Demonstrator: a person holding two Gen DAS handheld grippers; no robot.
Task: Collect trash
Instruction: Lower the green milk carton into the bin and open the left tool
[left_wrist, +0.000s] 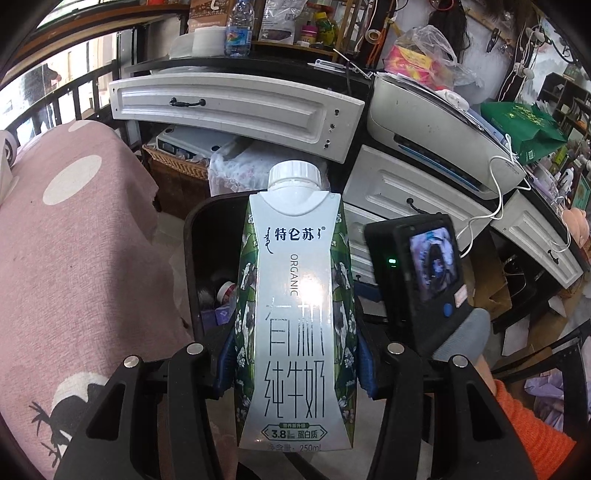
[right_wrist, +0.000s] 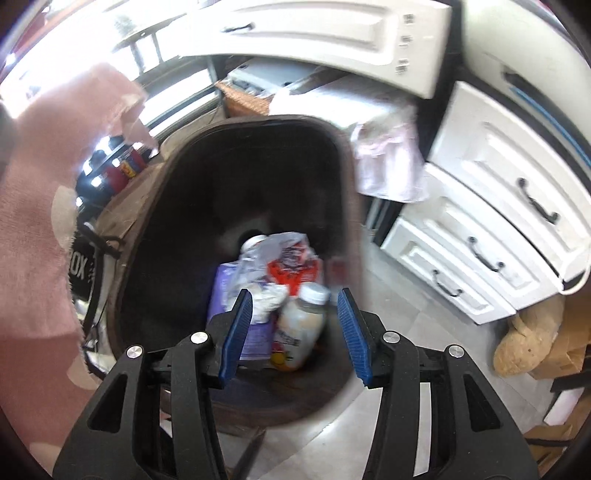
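milk carton (left_wrist: 295, 314) | clamped upright in left claw (left_wrist: 295, 363) | right claw (right_wrist: 295, 332) parted, empty

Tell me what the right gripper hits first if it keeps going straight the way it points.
Most likely the pale plastic bottle lying atop the rubbish in the dark bin. The right gripper is open with nothing between its pads and points down into the bin; blur leaves depth uncertain.

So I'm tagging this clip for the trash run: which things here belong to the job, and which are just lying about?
Part of the job:
- milk carton, clamped in the left gripper
- dark trash bin
- plastic bottle and crumpled bag already in the bin
- right gripper, open above the bin

Just lying about:
- pink blanket
- white drawers
- printer
- wicker basket
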